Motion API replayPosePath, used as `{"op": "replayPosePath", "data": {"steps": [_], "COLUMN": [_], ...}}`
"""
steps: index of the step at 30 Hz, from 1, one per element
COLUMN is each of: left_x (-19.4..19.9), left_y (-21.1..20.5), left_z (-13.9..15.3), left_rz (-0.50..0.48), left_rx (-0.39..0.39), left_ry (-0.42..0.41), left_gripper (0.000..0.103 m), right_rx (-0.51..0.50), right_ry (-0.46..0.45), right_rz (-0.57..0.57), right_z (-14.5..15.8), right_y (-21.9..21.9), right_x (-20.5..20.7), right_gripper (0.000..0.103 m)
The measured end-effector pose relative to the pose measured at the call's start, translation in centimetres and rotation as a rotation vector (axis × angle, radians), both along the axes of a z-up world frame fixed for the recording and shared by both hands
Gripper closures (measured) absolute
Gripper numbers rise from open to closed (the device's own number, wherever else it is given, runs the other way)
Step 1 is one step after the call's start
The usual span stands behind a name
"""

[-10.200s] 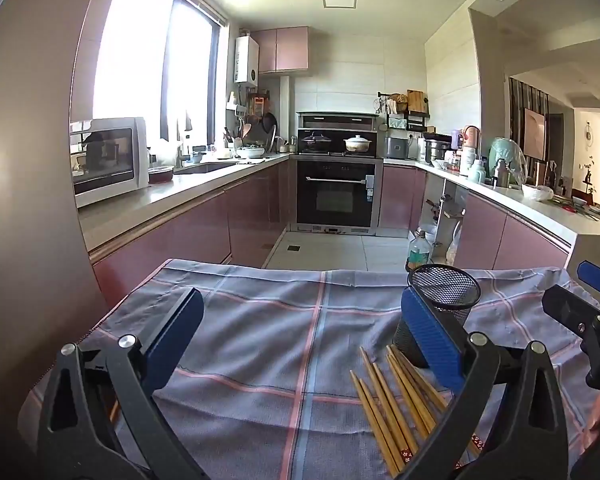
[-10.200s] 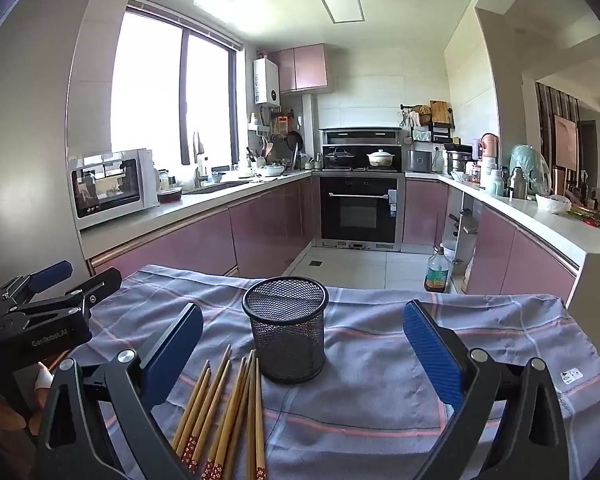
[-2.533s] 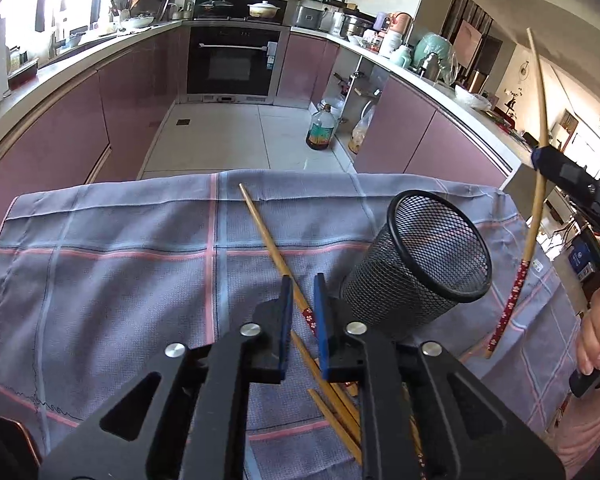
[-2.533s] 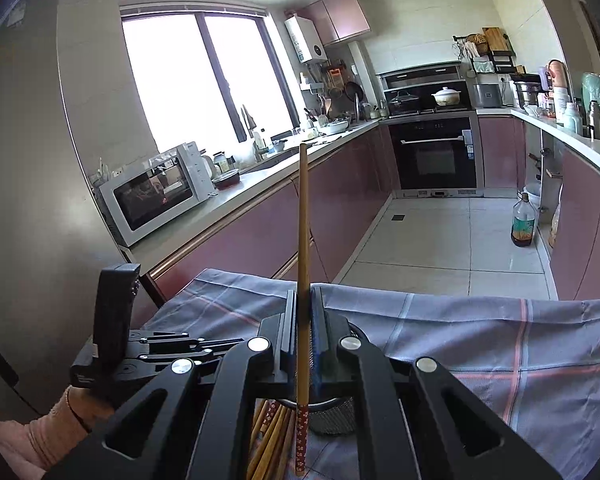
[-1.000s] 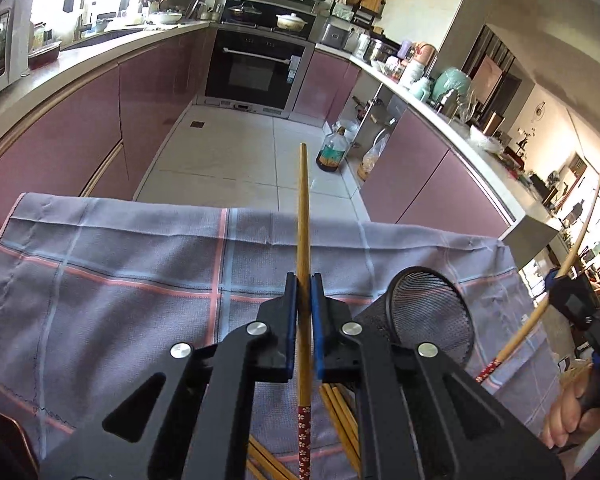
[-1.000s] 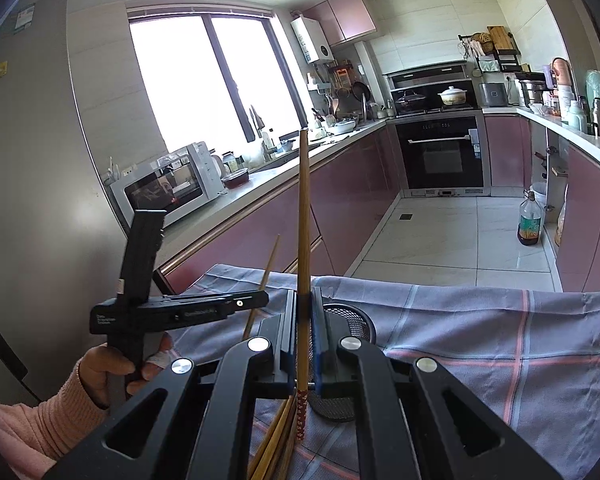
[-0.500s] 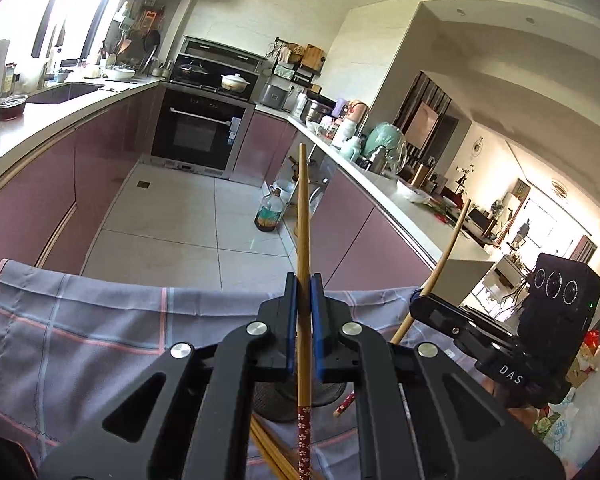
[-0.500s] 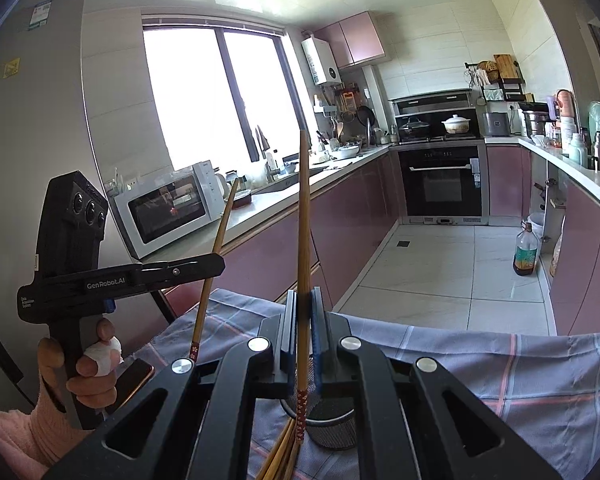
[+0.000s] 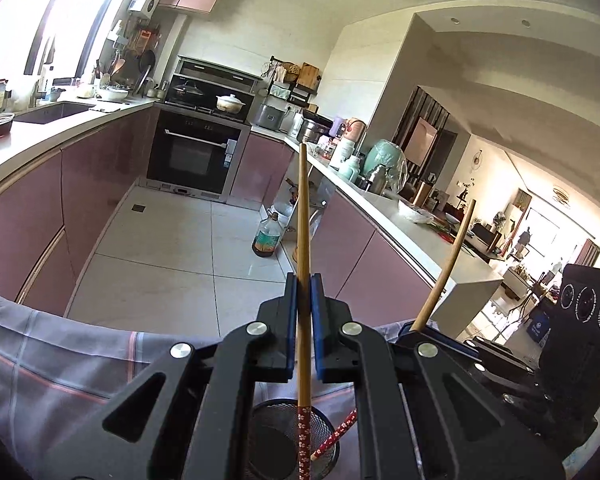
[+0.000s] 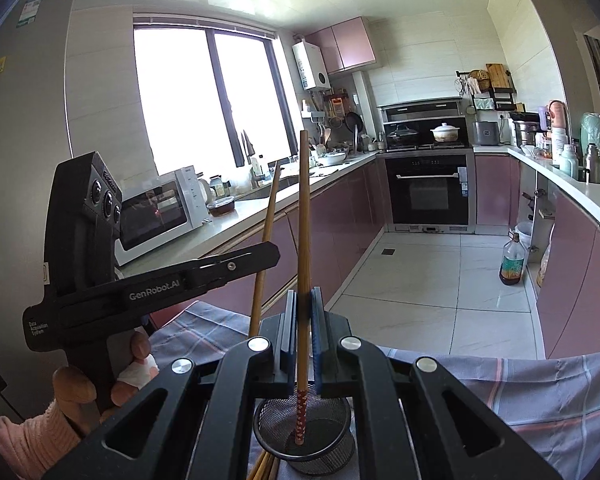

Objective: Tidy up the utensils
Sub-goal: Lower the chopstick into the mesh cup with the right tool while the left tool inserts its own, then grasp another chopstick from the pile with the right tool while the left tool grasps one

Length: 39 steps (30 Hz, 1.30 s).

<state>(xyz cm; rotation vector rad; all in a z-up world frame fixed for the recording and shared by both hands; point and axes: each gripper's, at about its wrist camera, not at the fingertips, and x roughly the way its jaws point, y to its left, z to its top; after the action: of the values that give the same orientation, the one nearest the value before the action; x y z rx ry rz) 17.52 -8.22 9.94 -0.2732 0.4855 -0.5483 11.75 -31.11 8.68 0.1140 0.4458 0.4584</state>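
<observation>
Above the cloth-covered table (image 10: pixel 540 392), both tongs pinch one chopstick each over the mesh cup (image 10: pixel 304 432).

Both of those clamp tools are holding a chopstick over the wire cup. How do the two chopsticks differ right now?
In the right wrist view, the right gripper's chopstick stands nearly upright, while the left gripper's chopstick leans. The right one's patterned red end already dips inside the mesh cup; where the left one's end sits relative to the rim is hard to judge. Shared: both are tan sticks with red flowered ends pointing down, each pinched by the shut left gripper or right gripper.
</observation>
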Motion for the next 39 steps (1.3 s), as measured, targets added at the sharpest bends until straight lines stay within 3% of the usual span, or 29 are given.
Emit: {"op": "replayPosePath", "data": {"steps": [5, 14, 20, 26, 28, 35, 39], "left_x": [1.2, 3.3, 3.6, 2.1, 1.5, -2.7, -5.2], "left_y": [-1.9, -3.3, -2.8, -1.0, -0.5, 3.0, 5.8], "left_z": [-2.8, -8.2, -9.2, -8.7, -8.4, -7.4, -8.9], "left_rz": [0.03, 0.032, 0.039, 0.057, 0.063, 0.06, 0.063], "left_rx": [0.057, 0.13, 0.164, 0.202, 0.226, 0.266, 0.272], "left_ry": [0.006, 0.103, 0.108, 0.089, 0.085, 0.044, 0.098], "left_gripper": [0.096, 0.095, 0.093, 0.081, 0.065, 0.057, 0.052], "right_rx": [-0.019, -0.053, -0.049, -0.041, -0.045, -0.063, -0.087], "right_ry": [0.057, 0.163, 0.192, 0.174, 0.158, 0.111, 0.131], "right_rz": [0.003, 0.001, -0.014, -0.015, -0.016, 0.056, 0.117], "right_z": [-1.6, -4.2, -5.0, -4.7, -4.4, -3.6, -4.5], "right_y": [0.4, 1.6, 1.6, 1.1, 1.0, 1.1, 1.7], "right_x": [1.1, 2.8, 3.4, 2.4, 1.7, -2.2, -4.4], "right_gripper": [0.098, 0.095, 0.093, 0.082, 0.066, 0.064, 0.064]}}
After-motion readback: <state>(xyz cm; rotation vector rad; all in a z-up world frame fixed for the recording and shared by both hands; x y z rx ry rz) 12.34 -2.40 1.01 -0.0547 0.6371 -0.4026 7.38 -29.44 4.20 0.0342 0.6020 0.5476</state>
